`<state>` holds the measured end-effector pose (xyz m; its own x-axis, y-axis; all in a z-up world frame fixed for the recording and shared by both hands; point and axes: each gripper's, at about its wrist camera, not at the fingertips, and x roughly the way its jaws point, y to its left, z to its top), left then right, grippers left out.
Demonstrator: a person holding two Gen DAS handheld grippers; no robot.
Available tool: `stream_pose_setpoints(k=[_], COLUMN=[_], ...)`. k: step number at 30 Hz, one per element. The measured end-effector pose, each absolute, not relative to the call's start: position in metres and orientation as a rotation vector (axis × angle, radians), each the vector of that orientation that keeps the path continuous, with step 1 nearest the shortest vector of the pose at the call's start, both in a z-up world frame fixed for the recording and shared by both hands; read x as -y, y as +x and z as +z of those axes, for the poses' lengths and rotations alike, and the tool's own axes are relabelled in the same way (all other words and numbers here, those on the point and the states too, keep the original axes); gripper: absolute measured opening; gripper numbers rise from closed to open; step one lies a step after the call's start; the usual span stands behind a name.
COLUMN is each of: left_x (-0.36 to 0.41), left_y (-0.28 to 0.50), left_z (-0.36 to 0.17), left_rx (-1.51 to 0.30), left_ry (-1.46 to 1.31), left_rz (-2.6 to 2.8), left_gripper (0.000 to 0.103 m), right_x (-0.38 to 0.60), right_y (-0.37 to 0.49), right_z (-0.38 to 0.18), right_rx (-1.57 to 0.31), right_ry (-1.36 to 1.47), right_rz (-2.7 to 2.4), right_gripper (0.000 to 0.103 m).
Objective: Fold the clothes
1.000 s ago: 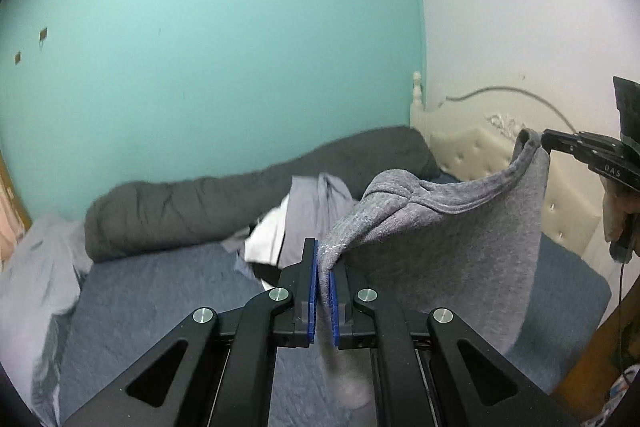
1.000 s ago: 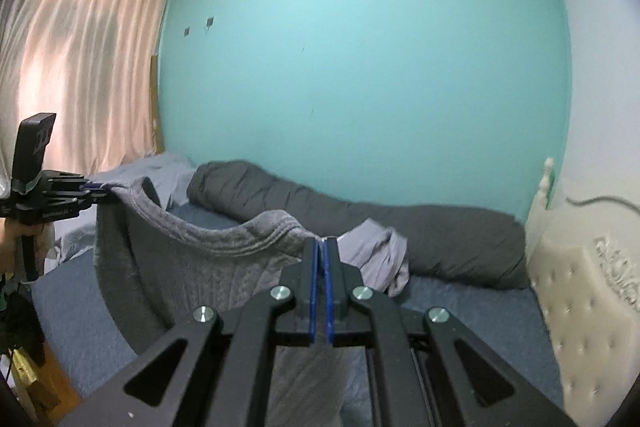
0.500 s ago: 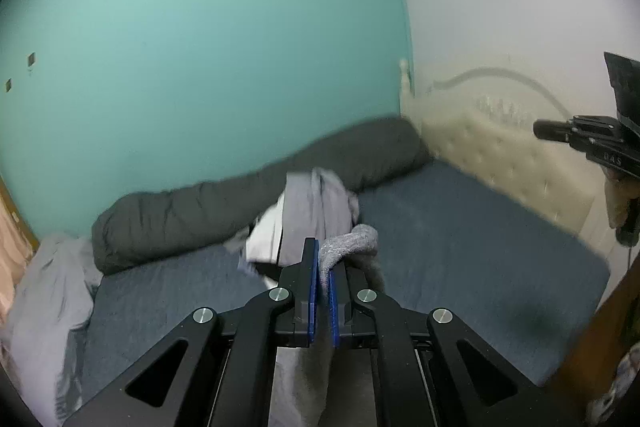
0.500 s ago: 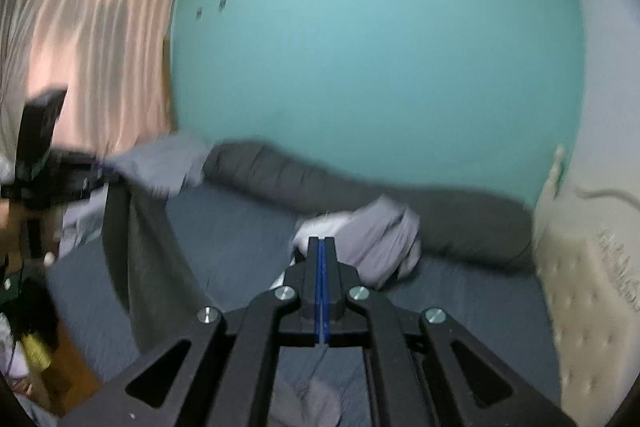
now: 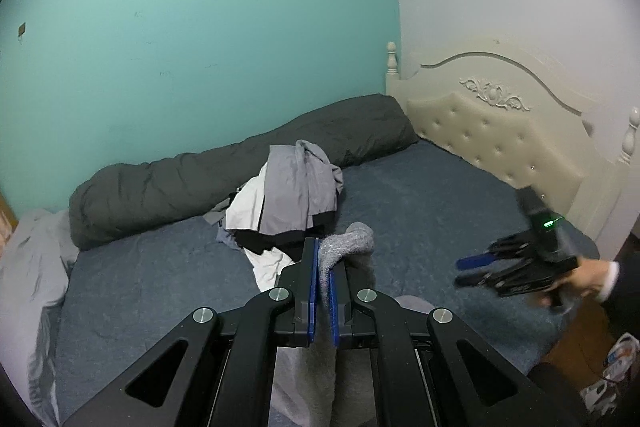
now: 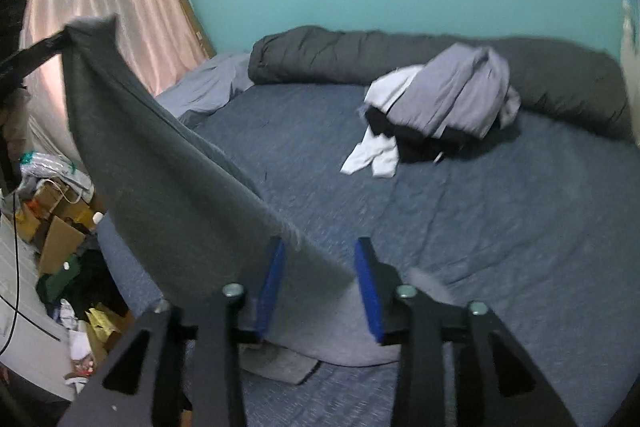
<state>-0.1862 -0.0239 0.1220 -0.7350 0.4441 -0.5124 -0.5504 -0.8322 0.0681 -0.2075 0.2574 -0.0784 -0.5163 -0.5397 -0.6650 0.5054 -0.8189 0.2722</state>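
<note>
Grey sweater (image 6: 168, 163): soft, limp, light knit; drapes, no shape retention. Hangs over near edge of bed (image 6: 500, 227), away from clothes pile.

Left gripper (image 5: 324, 301): clamped on sweater corner.

Right gripper (image 6: 320, 291): jaws just opened, half wide; cloth between, unpinched.

Regrip at hem or shoulder corners.

A soft heathered grey knit garment (image 5: 348, 243) bunches between the matt blue pads of the left tool (image 5: 324, 291), whose black plastic arms carry bright metal screws. The bed (image 5: 420, 195) wears a rough, nubby blue cover. Behind it, a matt charcoal quilt (image 5: 240, 167) lies rolled against the smooth painted wall (image 5: 200, 27); beside the quilt, a cream headboard (image 5: 492, 139) shows buttoned padding with a slight sheen. The clothes pile (image 6: 448, 107) mixes smooth grey, white and black cloth.
</note>
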Motion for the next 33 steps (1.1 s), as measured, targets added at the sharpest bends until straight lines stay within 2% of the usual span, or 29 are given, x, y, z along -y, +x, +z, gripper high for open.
stream_pose_setpoints(k=[2,7,11,15,23,33], left_x=[0.028,0.033,0.037,0.038,0.036,0.066], left_y=[-0.185,-0.181,-0.179,-0.184,-0.186,-0.205], left_z=[0.113,0.097,0.083,0.072,0.047,-0.035], left_rx=[-0.295,-0.298,-0.300,-0.306,-0.311,-0.303], left_ry=[-0.669,-0.673,-0.688,-0.709,-0.748,-0.951], left_rz=[2.484,2.449,2.428,2.416,2.364,2.355], left_gripper=[0.005,0.005,0.005,0.005,0.005,0.005], right_x=[-0.255,-0.236,-0.211,-0.181,-0.140,-0.120], right_y=[-0.210,-0.223,-0.233,-0.243,-0.272,-0.308], right_z=[-0.096,-0.139,-0.165,-0.204,-0.268,-0.348], right_rx=[0.084,0.115,0.061,-0.070,-0.193,-0.354], right_ry=[1.047,1.053,1.054,1.112,1.212,1.484], right_rz=[-2.285,-2.200,-2.134,-2.096,-2.042,-2.035], right_gripper=[0.055,0.065,0.070,0.070,0.070,0.070])
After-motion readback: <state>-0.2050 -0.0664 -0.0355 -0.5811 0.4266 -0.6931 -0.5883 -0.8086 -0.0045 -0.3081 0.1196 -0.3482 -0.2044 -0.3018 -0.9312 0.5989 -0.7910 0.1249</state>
